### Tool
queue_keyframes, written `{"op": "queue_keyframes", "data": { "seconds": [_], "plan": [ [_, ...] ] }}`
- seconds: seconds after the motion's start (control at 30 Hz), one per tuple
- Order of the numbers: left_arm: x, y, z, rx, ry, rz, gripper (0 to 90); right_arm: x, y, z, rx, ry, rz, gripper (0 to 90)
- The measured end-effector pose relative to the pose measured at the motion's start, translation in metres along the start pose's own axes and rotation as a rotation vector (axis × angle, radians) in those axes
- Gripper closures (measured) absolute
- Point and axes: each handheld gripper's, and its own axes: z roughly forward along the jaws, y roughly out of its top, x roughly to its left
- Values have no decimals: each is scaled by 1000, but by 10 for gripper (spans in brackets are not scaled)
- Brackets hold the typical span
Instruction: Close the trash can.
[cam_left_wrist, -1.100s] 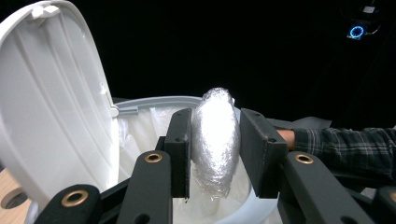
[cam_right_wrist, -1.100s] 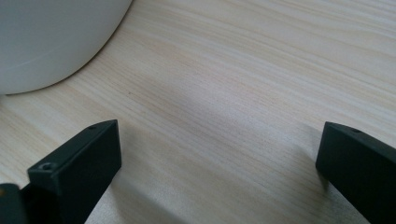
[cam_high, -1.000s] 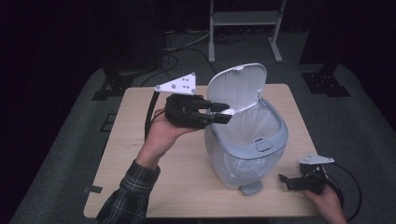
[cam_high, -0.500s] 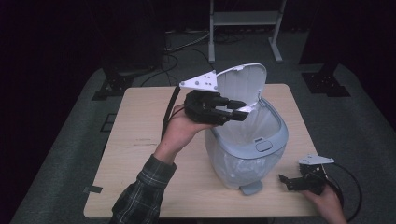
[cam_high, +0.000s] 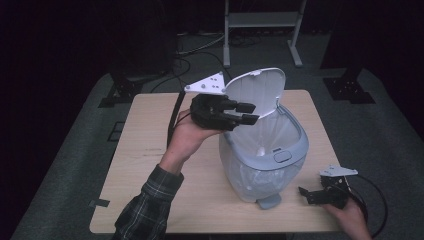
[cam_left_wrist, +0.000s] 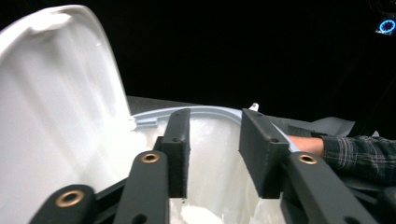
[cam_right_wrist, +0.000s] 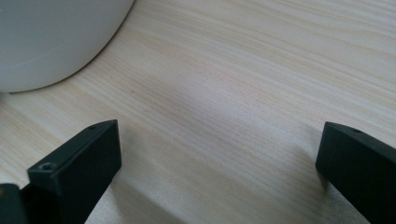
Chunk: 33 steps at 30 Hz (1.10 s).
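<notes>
So the table (cam_high: 150, 150) carries one big thing, a pale grey bin (cam_high: 262, 160) with a white liner (cam_high: 285, 127), standing right of the middle near the person's edge. Its lid (cam_high: 257, 92) stands fully raised, tilted back on the far side, so the opening part of the job looks done (the foot pedal (cam_high: 269, 201) at the front is untouched by either tool). I judge that what remains is either dropping something in or closing up; the liner seems to hold a little at the bottom, though I cannot tell what.

Next in size, the left gripper (cam_high: 246, 113) hovers at the lid's inner face, above the bin's mouth. In the left gripper view its jaws stand partly apart with nothing between them, and the pads (cam_left_wrist: 179, 149) touch neither lid nor rim (cam_left_wrist: 205, 111).

Smallest, the right gripper (cam_high: 312, 194) rests low on the table near the right corner, just beside the bin's base, jaws spread wide over bare wood, holding nothing.
</notes>
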Motion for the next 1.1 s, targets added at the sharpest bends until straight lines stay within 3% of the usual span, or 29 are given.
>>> {"op": "queue_keyframes", "data": {
  "seconds": [0.13,0.43,0.6,0.67,0.87,1.1],
  "plan": [
    [5,-5,-16,-8,18,-14,694,0,0,0,0,0,0,0],
    [16,-16,-50,-4,67,-51,900,0,0,0,0,0,0,0],
    [21,-19,-64,-6,102,-65,900,0,0,0,0,0,0,0],
    [26,-19,-71,-18,139,-58,900,0,0,0,0,0,0,0],
    [42,-19,-72,-30,160,-64,900,0,0,0,0,0,0,0],
    [59,-16,-59,-40,147,-73,899,1,-1,-1,1,-2,3,0]
  ]
}}
